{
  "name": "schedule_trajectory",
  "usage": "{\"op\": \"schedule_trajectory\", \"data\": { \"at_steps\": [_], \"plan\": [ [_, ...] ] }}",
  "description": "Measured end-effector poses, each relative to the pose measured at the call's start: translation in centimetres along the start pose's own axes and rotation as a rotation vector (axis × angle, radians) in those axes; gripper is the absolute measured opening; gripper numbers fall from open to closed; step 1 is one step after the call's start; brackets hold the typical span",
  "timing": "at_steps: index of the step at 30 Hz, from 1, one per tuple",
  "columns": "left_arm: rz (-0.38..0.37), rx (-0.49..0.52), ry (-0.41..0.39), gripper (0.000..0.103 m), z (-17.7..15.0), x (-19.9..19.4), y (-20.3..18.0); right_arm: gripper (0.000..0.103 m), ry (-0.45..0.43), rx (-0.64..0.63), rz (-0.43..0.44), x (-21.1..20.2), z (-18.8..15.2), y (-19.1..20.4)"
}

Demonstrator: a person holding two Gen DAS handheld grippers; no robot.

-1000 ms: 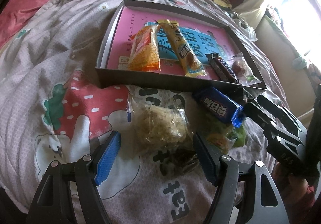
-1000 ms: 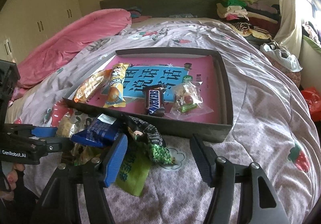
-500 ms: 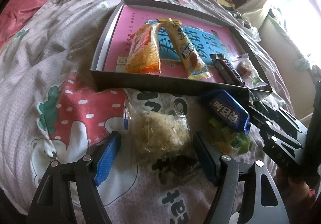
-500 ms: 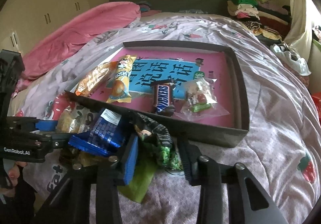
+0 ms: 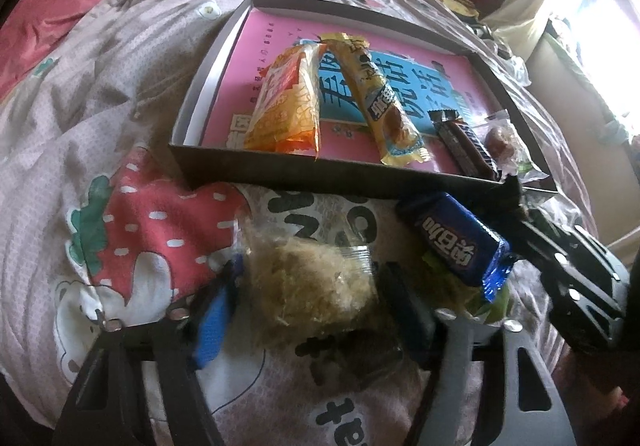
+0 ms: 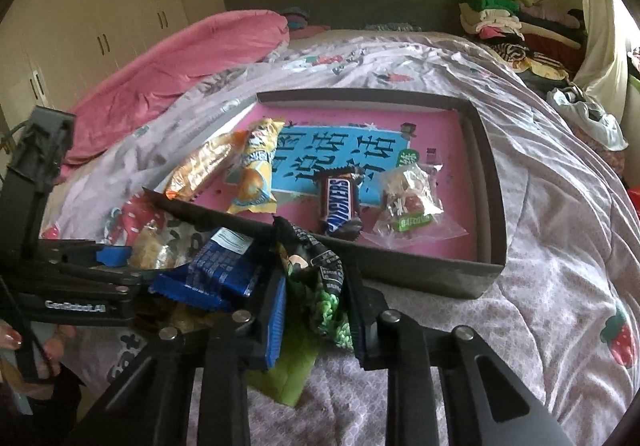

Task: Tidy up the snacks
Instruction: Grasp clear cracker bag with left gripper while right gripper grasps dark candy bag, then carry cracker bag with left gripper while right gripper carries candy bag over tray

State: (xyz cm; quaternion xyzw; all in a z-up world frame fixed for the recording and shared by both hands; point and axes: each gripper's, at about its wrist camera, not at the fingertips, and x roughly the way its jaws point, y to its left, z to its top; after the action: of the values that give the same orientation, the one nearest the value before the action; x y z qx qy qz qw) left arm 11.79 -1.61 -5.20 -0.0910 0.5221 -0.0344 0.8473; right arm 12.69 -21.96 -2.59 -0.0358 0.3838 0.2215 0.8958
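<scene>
The right tongs (image 6: pixel 316 306) are clamped on a dark green-and-black snack packet (image 6: pixel 320 266) on the bed (image 6: pixel 540 286). The left tongs (image 5: pixel 304 310) are closing around a clear bag of pale shredded snack (image 5: pixel 312 286), pads not yet pressing it. Between both tongs lies a blue wrapped bar (image 5: pixel 456 242). Just beyond them sits the shallow box (image 6: pixel 486 182), holding an orange packet (image 5: pixel 288 102), yellow packet (image 5: pixel 380 98), Snickers bar (image 6: pixel 340 202) and clear candy bag (image 6: pixel 408 198)
</scene>
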Motion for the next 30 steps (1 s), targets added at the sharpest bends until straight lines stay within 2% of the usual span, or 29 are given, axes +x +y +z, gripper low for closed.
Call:
{"op": "schedule_trajectory", "data": {
  "at_steps": [6,15,23,30],
  "plan": [
    [-0.007,-0.021,-0.020,0.054,0.0,-0.4,0.4,0.027,-0.033,0.004,0.019,-1.1,0.1,0.1],
    [-0.055,-0.018,-0.061,0.054,-0.1,-2.9,0.1,0.027,-0.081,0.046,0.070,-2.3,0.5,-0.5],
    [-0.083,-0.006,-0.106,0.054,0.3,-5.1,-0.5,0.026,-0.123,0.055,0.082,-3.4,0.6,-0.6],
    [-0.083,0.001,-0.135,0.054,0.6,-6.6,-0.8,0.026,-0.155,0.069,0.092,-4.2,0.8,-0.9]
  ]
}}
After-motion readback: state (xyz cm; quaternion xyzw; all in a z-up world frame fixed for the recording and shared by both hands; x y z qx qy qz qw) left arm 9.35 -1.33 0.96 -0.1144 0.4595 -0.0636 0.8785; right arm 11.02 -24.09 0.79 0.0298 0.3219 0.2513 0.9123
